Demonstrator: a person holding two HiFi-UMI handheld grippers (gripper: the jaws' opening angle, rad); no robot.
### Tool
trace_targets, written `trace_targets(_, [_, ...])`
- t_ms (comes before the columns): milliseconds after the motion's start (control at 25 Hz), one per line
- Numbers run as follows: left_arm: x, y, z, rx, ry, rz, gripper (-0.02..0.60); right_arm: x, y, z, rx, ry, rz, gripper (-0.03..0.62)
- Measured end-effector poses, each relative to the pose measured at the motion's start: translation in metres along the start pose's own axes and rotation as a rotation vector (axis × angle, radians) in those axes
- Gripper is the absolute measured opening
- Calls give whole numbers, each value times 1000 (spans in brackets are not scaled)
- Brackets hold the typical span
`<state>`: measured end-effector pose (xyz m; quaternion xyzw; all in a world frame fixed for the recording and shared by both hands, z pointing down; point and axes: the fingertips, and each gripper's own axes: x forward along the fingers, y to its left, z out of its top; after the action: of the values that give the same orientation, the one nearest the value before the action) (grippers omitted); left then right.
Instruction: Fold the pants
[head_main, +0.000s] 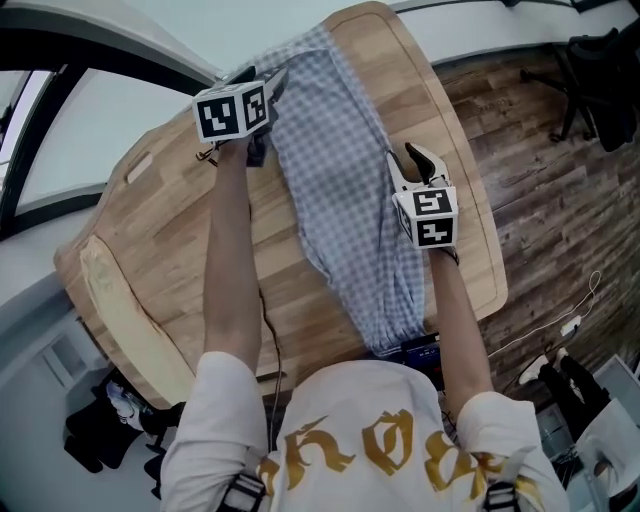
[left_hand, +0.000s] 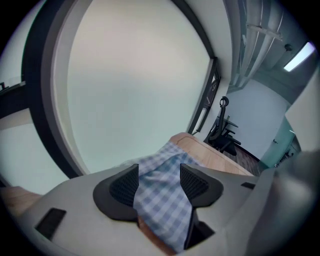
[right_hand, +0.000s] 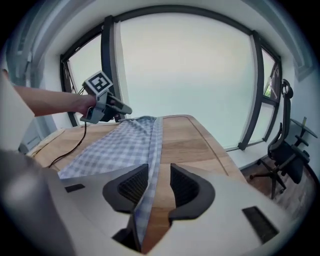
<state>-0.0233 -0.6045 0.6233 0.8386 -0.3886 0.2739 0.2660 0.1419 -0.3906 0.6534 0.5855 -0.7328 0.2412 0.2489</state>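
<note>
One chair (head_main: 598, 70) right of pants (head_main: 340, 170)

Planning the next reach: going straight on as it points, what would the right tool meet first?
Likely the checked pants: their edge lies between the right tool's open jaws, with the wooden table just beneath.

White short-sleeved shirt (head_main: 350, 440) with gold lettering and black buckled straps (head_main: 243, 492) at the shoulders. The left gripper (left_hand: 159, 176) and right gripper (right_hand: 159, 177) have pale grey shells, black ribbed pads (right_hand: 134, 186) and a cube (head_main: 232, 110) of black-and-white square markers. A black cable (head_main: 268, 330) runs from the left one.
</note>
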Motion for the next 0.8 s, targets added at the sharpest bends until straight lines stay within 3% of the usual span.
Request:
trace_targets(120, [-31, 20, -26, -64, -3, 27, 249, -17, -8, -2, 21, -8, -22, 144])
trace_targets(280, [-72, 2, -55, -80, -12, 2, 249, -52, -3, 1, 73, -44, -34, 144])
trace_targets(480, [-135, -57, -101, -89, -13, -96, 249, -121, 21, -9, 82, -91, -77, 118])
trace_targets(720, [-198, -139, -162, -87, 2, -203, 249, -207, 61, -69, 94, -50, -132, 109])
trace_targets(800, [-221, -161, -173, -52, -4, -221, 249, -231, 73, -82, 126, -56, -149, 106])
